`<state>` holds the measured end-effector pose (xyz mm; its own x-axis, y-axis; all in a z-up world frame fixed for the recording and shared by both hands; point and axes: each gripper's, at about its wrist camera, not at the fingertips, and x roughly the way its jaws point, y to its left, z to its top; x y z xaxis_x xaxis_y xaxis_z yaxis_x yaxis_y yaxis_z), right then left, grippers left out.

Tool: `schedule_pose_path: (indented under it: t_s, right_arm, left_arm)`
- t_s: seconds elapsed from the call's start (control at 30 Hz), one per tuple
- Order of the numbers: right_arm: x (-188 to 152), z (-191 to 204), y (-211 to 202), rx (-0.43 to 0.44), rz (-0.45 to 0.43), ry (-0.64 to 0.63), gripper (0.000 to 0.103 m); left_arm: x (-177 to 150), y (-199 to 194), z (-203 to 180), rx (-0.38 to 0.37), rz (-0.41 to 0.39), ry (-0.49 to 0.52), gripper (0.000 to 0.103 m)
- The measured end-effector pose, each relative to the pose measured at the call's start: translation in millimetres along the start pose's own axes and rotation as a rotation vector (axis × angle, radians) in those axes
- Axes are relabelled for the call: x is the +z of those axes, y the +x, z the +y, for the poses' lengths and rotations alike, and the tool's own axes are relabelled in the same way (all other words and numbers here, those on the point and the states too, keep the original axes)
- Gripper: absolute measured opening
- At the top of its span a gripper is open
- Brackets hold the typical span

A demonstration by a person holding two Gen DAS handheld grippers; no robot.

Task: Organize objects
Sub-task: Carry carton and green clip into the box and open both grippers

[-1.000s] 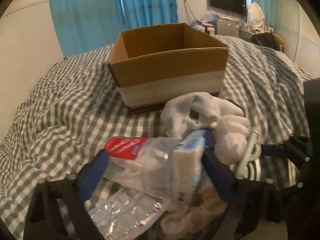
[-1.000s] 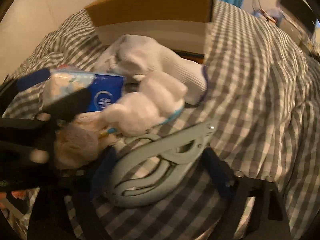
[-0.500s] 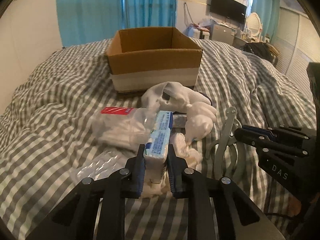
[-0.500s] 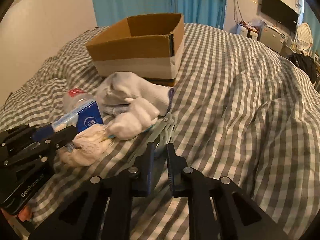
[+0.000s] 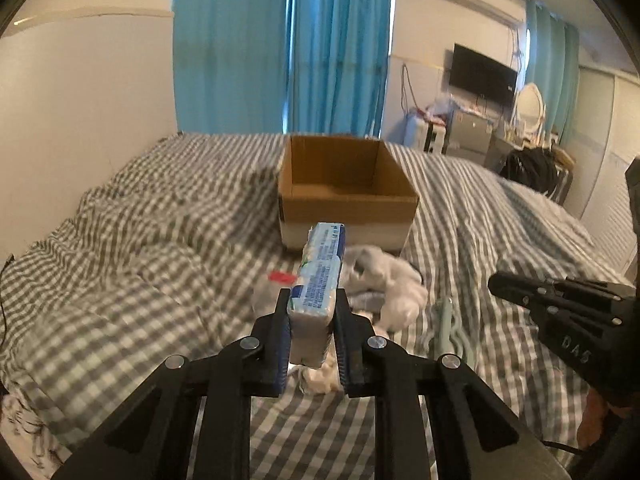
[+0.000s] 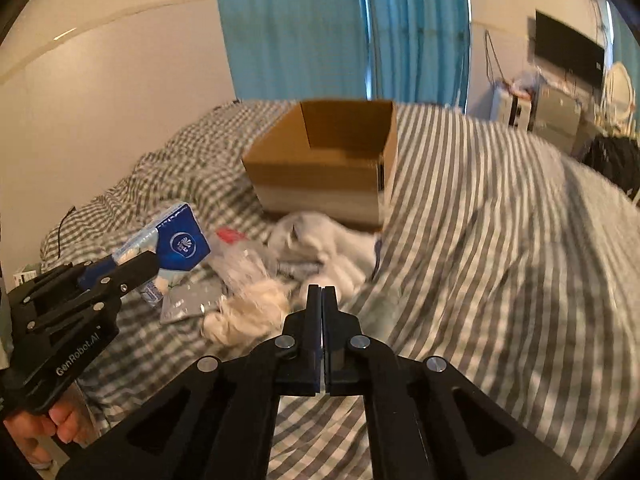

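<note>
Bed (image 5: 132, 248) with grey-and-white checked cover, filling the lower field of both wrist views. Open cardboard box (image 5: 344, 192) standing on the bed at 12 o'clock from the left hand-held gripper (image 5: 312, 316); interior empty as far as visible. Pile of white cloth items (image 6: 320, 248) lying just before the box, with a clear plastic bag (image 6: 240, 256) bearing a red label at its 9 o'clock side. Left hand-held gripper clamped on a blue-and-white tissue pack (image 5: 320, 276), raised above the pile, well short of the box. Right hand-held gripper (image 6: 322, 304) with jaws pressed together, holding nothing, at 3 o'clock of the left.
</note>
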<state>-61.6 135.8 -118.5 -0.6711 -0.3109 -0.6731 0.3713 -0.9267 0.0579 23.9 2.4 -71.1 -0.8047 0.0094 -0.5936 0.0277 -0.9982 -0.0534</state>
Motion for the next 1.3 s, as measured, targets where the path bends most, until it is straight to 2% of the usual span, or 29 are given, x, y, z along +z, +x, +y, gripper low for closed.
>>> schedule_pose_path:
  t_s: [0.1,0.13,0.17,0.2,0.27,0.33,0.37,0.47,0.53,0.6,0.63,0.67,0.7,0.97,1.1,1.3]
  right_arm:
    - [-1,-9,6,-0.013,0.036,0.027,0.001]
    - [-5,-15,15,-0.017,0.081,0.052,0.002]
    - [-10,-20,20,-0.026,0.102,0.07,0.013]
    - [-16,-27,30,-0.051,0.129,0.093,0.034]
    - [-28,-36,48,-0.085,0.174,0.117,0.046]
    - [-35,-37,68,-0.102,0.233,0.107,0.048]
    - [-37,-36,77,-0.116,0.255,0.099,0.053]
    - [-45,-36,100,-0.159,0.305,0.088,0.084]
    - [-51,-38,119,-0.152,0.338,0.093,0.085]
    - [-60,-43,133,-0.103,0.357,0.129,0.085]
    - [-61,-45,134,-0.103,0.339,0.141,0.082]
    - [-62,-47,132,-0.111,0.323,0.147,0.068]
    - [-61,-47,129,-0.114,0.309,0.144,0.066]
    - [-54,-28,81,-0.129,0.175,0.047,0.065]
    - [-43,-38,58,-0.061,0.142,0.108,0.065]
    - [-40,-42,42,-0.014,0.137,0.152,0.066]
  left_arm:
    - [3,0,4,-0.002,-0.006,-0.011,0.019]
    - [1,1,5,0.001,-0.004,-0.009,0.019]
    - [-2,6,5,0.005,0.007,-0.008,0.019]
    - [-5,9,5,0.007,0.017,-0.009,0.019]
    - [-15,16,4,0.006,0.044,-0.011,0.019]
    - [-22,28,4,0.005,0.076,-0.009,0.019]
    - [-26,35,5,0.007,0.095,-0.009,0.019]
    - [-31,46,7,0.002,0.117,-0.012,0.019]
    - [-33,50,8,0.004,0.123,-0.01,0.019]
    - [-34,51,10,-0.016,0.113,-0.012,0.019]
    - [-36,51,12,-0.029,0.107,-0.014,0.019]
    - [-37,51,12,-0.032,0.106,-0.014,0.019]
    - [-38,51,14,-0.034,0.104,-0.014,0.019]
    - [-34,45,15,-0.037,0.089,-0.032,0.019]
    - [-23,31,10,-0.028,0.072,-0.042,0.019]
    - [-12,18,10,-0.016,0.056,-0.057,0.019]
